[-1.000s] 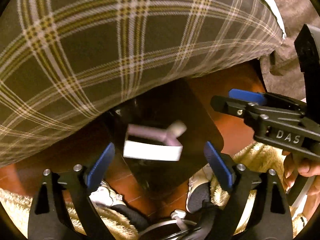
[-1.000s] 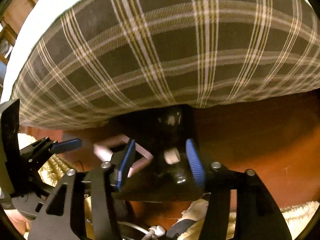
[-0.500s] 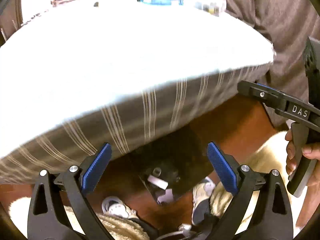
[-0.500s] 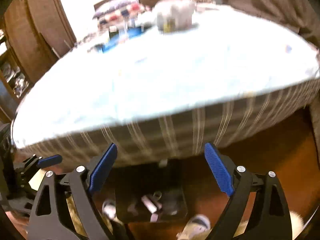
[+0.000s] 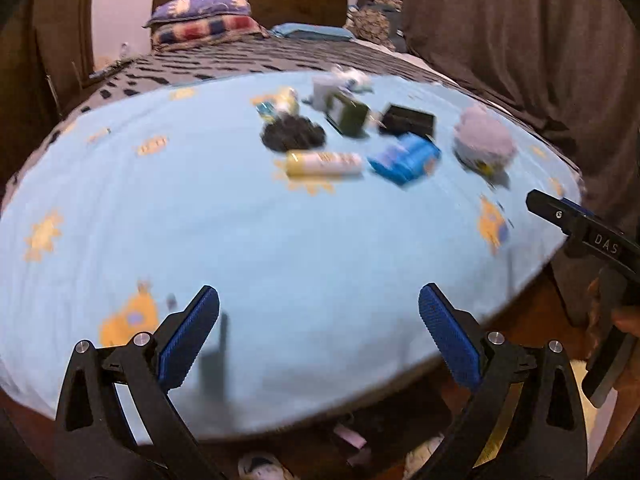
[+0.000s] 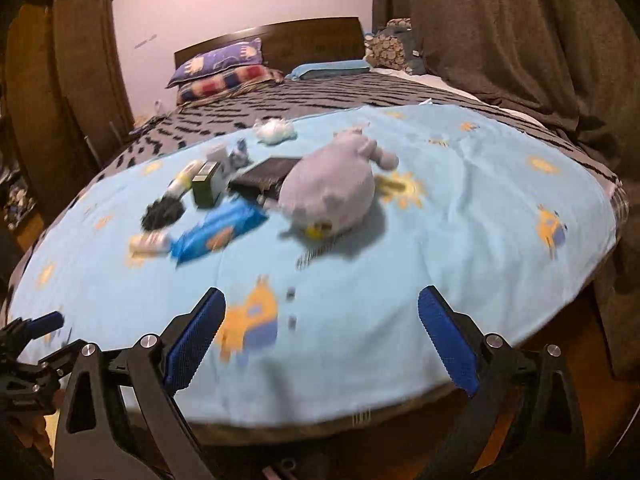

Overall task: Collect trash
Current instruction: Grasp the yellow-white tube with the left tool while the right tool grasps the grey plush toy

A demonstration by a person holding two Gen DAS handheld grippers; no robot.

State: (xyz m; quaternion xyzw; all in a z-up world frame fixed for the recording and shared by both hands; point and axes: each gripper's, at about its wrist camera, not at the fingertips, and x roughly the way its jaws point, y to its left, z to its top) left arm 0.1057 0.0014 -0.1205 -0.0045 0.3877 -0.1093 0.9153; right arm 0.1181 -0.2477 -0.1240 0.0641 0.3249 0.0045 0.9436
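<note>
Blue blanket (image 6: 460,216): crumpled blue wrapper (image 6: 218,230) lying; both grippers just opened, empty.

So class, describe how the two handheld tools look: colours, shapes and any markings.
Each tool, left tool and right tool, has black skeletal fingers with cut-outs, silver bolts and ribbed blue pads. The right tool's side reads "DAS" in white.

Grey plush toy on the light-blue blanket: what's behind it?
Behind the grey plush toy a flat black box lies on the light-blue blanket; its near end is hidden by the plush.
</note>
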